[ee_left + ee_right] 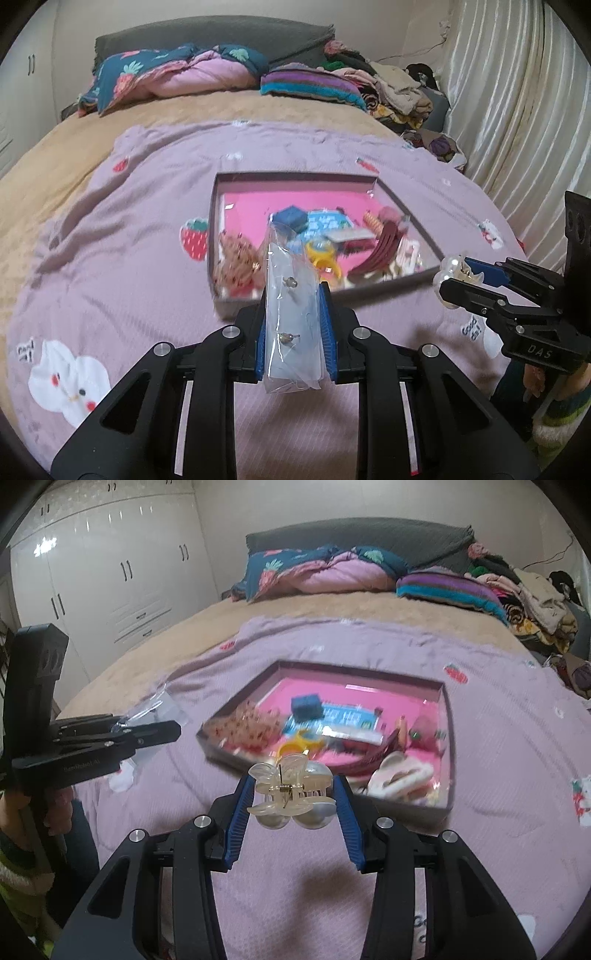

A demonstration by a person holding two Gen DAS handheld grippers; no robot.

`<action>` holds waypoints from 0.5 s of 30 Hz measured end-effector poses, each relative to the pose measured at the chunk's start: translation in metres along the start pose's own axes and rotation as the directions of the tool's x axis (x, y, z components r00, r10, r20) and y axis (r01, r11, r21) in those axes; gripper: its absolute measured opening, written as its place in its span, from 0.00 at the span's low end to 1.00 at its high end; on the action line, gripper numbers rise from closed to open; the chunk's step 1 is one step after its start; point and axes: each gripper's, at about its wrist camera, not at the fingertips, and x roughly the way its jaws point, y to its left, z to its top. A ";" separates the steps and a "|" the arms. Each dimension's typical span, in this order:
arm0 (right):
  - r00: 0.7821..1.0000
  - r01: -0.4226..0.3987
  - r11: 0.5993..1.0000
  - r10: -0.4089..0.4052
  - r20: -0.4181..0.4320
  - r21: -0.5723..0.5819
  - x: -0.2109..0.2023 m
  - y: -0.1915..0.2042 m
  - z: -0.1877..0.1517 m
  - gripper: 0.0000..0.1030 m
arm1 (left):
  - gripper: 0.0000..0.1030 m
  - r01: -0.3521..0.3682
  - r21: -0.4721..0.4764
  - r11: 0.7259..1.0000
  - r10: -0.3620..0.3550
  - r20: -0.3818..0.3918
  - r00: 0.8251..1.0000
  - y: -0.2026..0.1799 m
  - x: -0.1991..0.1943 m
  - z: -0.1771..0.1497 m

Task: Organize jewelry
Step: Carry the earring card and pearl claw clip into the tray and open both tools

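Note:
My left gripper (293, 295) is shut on a clear plastic packet (291, 314) holding two small earrings, held above the lilac blanket in front of the tray. It shows at the left of the right wrist view (162, 731). My right gripper (293, 786) is shut on a pearly white hair claw clip (291, 797), also above the blanket near the tray's front edge; it shows at the right of the left wrist view (454, 277). The dark-rimmed tray (218, 236) (447, 738) has a pink floor and holds several hair clips, a blue box and cards.
The tray lies on a lilac blanket (110, 240) over a tan bedspread. Folded quilts (177, 74) and a clothes pile (399, 88) lie at the headboard. A curtain (517, 110) hangs on the right; white wardrobes (103, 572) stand to the left.

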 end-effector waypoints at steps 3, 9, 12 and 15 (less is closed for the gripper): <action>1.000 0.016 1.000 -0.017 0.025 0.007 -0.005 -0.007 0.009 0.42 | 0.15 0.005 0.009 1.000 -0.005 0.011 1.000 -0.005 0.001 0.010; 0.996 0.062 0.998 -0.063 0.069 0.021 -0.013 -0.024 0.026 0.42 | 0.15 0.014 0.007 1.000 -0.014 0.019 1.000 -0.013 0.009 0.029; 0.993 0.083 0.996 -0.085 0.081 0.034 -0.016 -0.033 0.031 0.42 | 0.15 0.021 0.006 1.000 -0.021 0.024 0.999 -0.018 0.013 0.037; 0.990 0.101 0.994 -0.105 0.095 0.041 -0.018 -0.040 0.036 0.42 | 0.15 0.028 0.008 1.000 -0.028 0.029 0.999 -0.024 0.016 0.045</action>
